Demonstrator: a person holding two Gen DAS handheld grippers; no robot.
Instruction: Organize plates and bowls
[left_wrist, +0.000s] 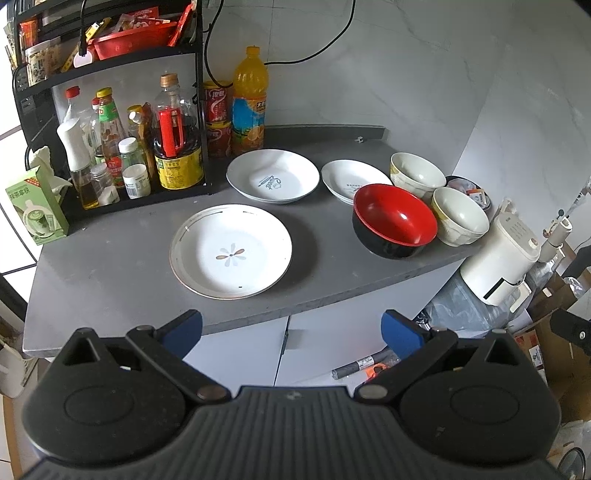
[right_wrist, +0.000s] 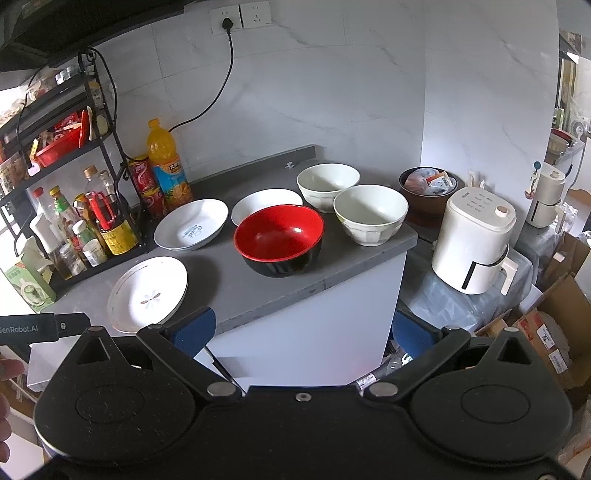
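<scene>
**Both grippers hang open before a counter of loose dishes**

The left gripper (left_wrist: 291, 332) and the right gripper (right_wrist: 303, 332) hover off the front edge of the grey counter (left_wrist: 110, 273), each with its blue pads spread wide and nothing between them.

On the counter, the flower plate (left_wrist: 231, 251) lies nearest the front. Behind it sits the lettered plate (left_wrist: 272, 176), with a small plate (left_wrist: 351, 179) to its right. The red bowl (left_wrist: 394, 221) stands in front of that small plate and overlaps it in both views. Two cream bowls (left_wrist: 417, 175) (left_wrist: 460, 216) stand apart at the right end, none nested.

Only the left wrist view shows the spice rack (left_wrist: 110, 147) bottles plainly. Only the right wrist view shows the white appliance (right_wrist: 474, 243) whole, the wall socket (right_wrist: 240, 16), and a fingertip (right_wrist: 11, 369) at the frame's left edge.
</scene>
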